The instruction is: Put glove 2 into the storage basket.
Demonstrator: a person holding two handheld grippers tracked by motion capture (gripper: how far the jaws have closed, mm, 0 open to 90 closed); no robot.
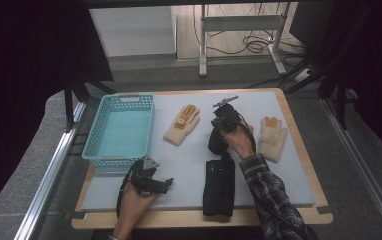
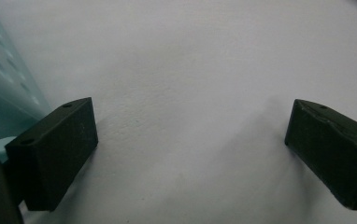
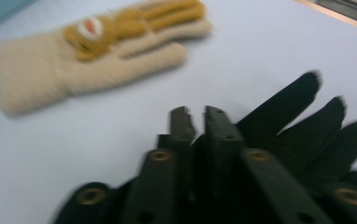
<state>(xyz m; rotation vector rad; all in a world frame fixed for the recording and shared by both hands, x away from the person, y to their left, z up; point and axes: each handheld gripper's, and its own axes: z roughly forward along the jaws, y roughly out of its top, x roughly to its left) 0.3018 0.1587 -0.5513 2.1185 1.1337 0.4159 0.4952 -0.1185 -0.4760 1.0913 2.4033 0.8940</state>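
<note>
My right gripper [image 1: 224, 124] [image 3: 199, 122] is shut on a black glove [image 1: 217, 144] [image 3: 298, 121] near the middle of the mat; the glove's fingers spread out to the right of the jaws in the right gripper view. A second black glove [image 1: 219, 187] lies flat near the front edge. One cream glove with a brown bear patch [image 1: 181, 125] [image 3: 92, 56] lies left of the right gripper, and another cream glove [image 1: 273, 137] lies to its right. My left gripper [image 1: 163, 185] [image 2: 190, 144] rests open on the mat, with nothing between its jaws.
A teal plastic basket [image 1: 141, 97] [image 2: 3, 84] stands at the left of the pale grey mat [image 1: 179, 165], just beyond the left gripper. The mat covers a wooden tabletop [image 1: 299, 135]. Desk legs and cables stand on the floor behind.
</note>
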